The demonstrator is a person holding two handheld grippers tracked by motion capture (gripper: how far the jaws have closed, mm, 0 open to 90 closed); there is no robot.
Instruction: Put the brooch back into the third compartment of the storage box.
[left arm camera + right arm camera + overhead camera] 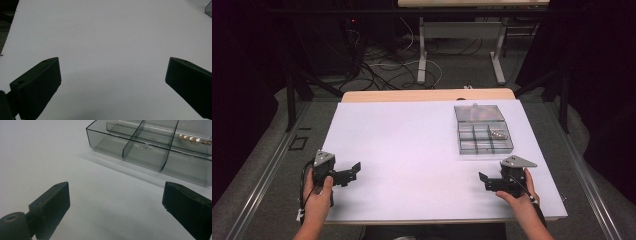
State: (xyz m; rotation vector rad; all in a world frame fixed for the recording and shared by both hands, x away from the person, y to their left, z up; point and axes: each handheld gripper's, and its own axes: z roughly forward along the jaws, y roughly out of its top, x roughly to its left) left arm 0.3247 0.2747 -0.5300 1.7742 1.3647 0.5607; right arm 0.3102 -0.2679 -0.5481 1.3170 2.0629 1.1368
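I hold both tongs low over the white table, and each is spread wide with nothing between its jaws: my left gripper looks out over bare sheet, my right gripper faces the clear compartment box just ahead of it. In the high view the left gripper sits well apart from the box, which lies ahead of my right gripper and a little to its outer side. A small gold-coloured piece lies in one far compartment, beyond the near cells. The risk I judge greatest is shoving the box: it is light, its walls are thin, and a jaw catching the near rim would slide it toward the far edge of the table, or tip it and spill the piece. The dividers leave narrow room, so a wide jaw could jam against them. The near table edge is close behind my hands; ahead and between the tongs lies broad open sheet for moving.
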